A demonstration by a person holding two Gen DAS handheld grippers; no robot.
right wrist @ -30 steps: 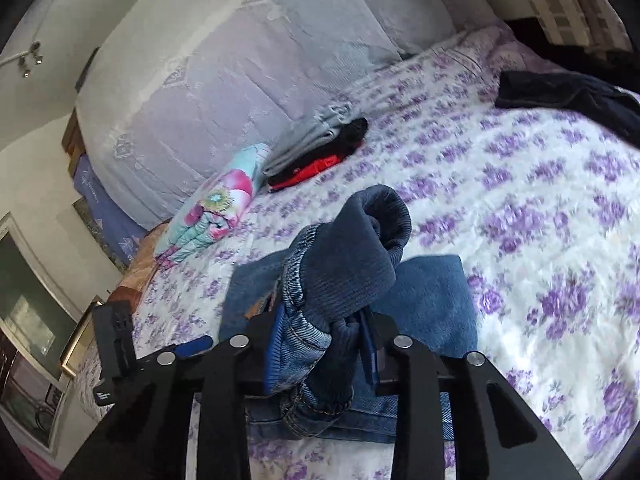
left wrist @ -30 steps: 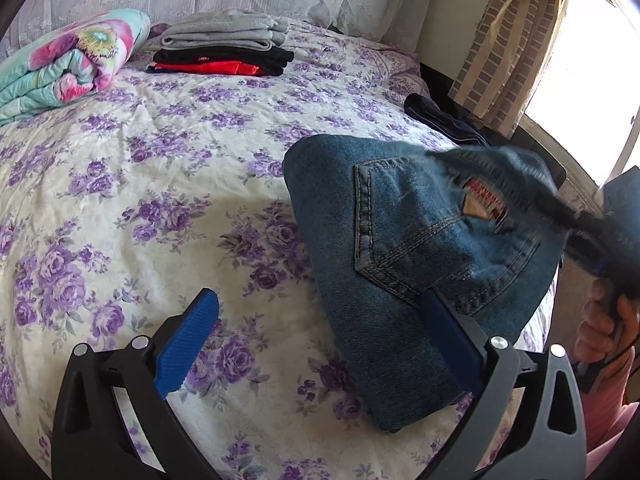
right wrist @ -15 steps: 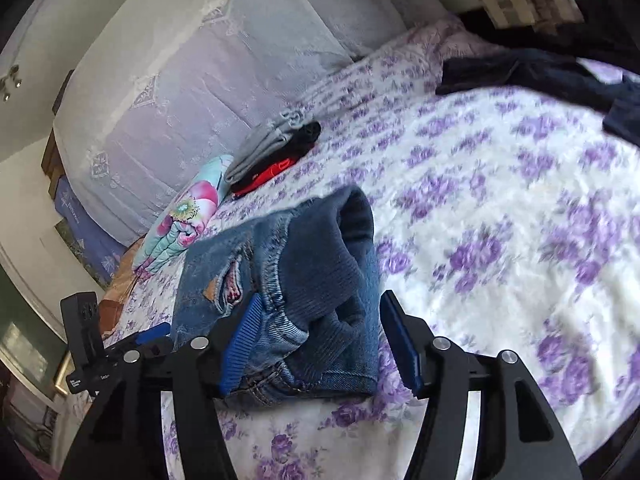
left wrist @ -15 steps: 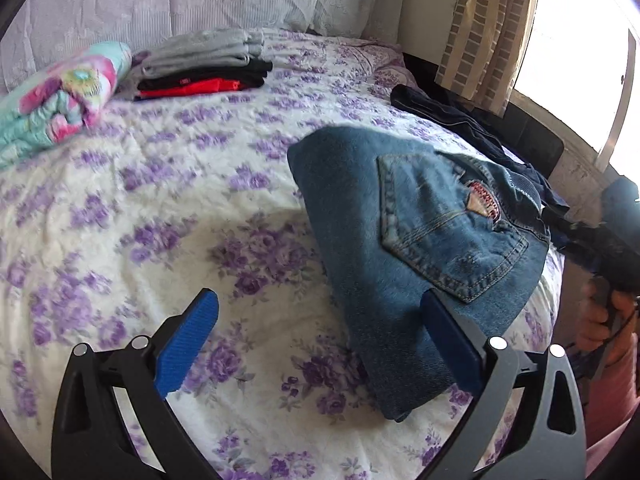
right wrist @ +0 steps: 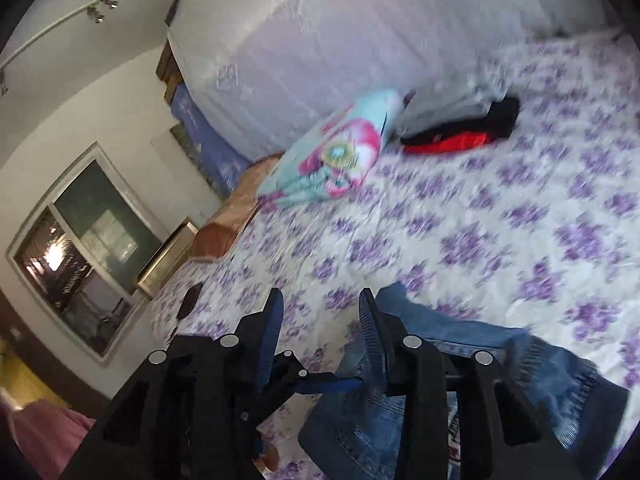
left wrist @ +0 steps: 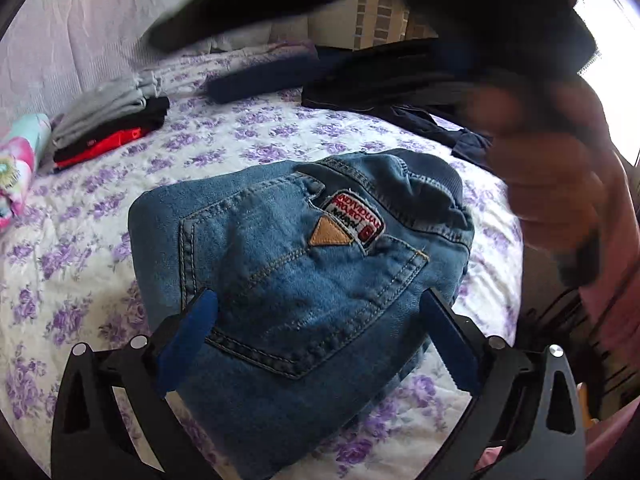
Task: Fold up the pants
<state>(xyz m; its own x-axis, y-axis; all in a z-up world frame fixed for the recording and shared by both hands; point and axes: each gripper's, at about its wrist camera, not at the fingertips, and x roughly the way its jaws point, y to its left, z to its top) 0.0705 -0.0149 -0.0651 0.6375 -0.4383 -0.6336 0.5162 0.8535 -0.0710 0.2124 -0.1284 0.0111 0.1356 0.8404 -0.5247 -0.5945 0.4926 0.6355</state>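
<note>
Two open tools, folded jeans (left wrist: 288,280) between — clothes stack (left wrist: 108,124) beyond

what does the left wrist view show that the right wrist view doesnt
Only the left wrist view shows the jeans' back pocket with its red patch, the dark clothes heaped at the far edge of the bed, and a blurred hand. Only the right wrist view shows the wall mirror and the white headboard. Both show the folded jeans, the purple-flowered bedspread, the stack of folded clothes, the flowered blanket, and an open, empty tool.
</note>
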